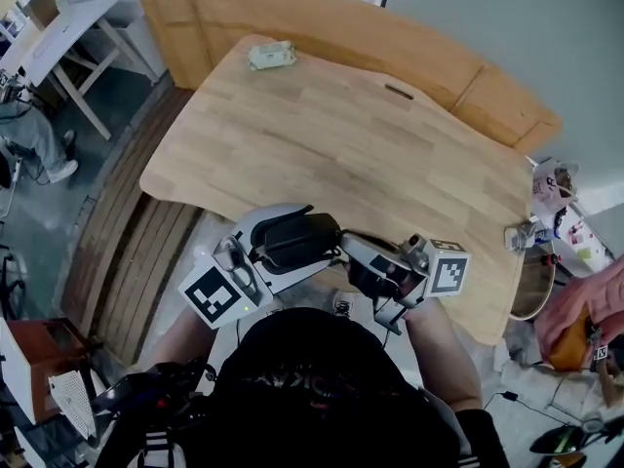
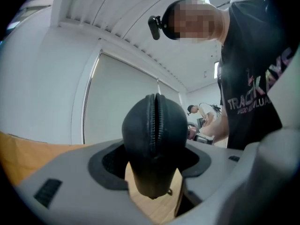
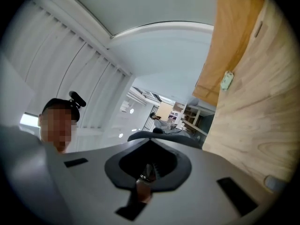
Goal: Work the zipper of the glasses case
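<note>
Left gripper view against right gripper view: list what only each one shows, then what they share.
Only the left gripper view: the glasses case seen end-on between that gripper's jaws, which press on its sides, with the zipper running up its middle. It also shows the person's black printed shirt.

Only the right gripper view: a small metal zipper pull pinched in shut jaws, and a pale green object lying on the table.

Both: the wooden table, some of the dark case, and the person's head camera.
</note>
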`<state>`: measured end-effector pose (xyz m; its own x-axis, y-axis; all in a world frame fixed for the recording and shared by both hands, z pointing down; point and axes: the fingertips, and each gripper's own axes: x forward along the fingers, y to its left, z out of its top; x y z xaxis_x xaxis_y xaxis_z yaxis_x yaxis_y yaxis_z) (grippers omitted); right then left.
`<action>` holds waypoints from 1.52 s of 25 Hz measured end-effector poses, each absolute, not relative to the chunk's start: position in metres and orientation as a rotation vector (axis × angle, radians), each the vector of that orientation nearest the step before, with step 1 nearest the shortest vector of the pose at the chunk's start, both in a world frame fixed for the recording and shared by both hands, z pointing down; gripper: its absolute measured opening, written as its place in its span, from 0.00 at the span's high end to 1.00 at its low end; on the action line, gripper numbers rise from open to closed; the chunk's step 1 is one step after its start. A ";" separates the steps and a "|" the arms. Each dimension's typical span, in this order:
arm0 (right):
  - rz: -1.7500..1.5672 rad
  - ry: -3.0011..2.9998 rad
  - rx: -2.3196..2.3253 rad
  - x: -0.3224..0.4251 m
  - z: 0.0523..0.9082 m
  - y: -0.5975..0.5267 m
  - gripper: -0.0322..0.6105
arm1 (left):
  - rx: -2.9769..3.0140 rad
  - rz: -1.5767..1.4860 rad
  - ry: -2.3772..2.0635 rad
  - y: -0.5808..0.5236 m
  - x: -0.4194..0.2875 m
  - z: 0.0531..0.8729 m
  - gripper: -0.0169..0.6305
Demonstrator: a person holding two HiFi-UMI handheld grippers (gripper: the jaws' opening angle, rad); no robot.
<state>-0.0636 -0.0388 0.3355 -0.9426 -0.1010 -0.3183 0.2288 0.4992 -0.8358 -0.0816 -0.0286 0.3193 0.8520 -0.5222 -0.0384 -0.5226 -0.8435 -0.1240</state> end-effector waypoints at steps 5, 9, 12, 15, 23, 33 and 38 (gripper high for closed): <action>-1.341 2.587 -0.037 -0.059 0.349 -0.041 0.92 | -2.743 -0.385 0.741 -0.030 -0.077 0.348 0.53; -1.265 2.681 -0.083 -0.059 0.351 -0.039 0.92 | -2.671 -0.480 0.787 -0.036 -0.071 0.360 0.54; -1.228 2.731 -0.104 -0.061 0.351 -0.036 0.92 | -2.618 -0.569 0.798 -0.039 -0.070 0.369 0.54; -1.193 2.774 -0.126 -0.063 0.352 -0.035 0.92 | -2.578 -0.661 0.812 -0.045 -0.071 0.379 0.54; -0.888 3.075 -0.267 -0.079 0.351 -0.026 0.92 | -2.383 -0.986 0.842 -0.062 -0.083 0.410 0.54; -0.494 3.386 -0.377 -0.108 0.367 -0.006 0.92 | -2.178 -1.240 0.868 -0.071 -0.099 0.437 0.54; -0.339 3.493 -0.360 -0.117 0.377 0.001 0.92 | -2.124 -1.350 0.838 -0.068 -0.102 0.450 0.54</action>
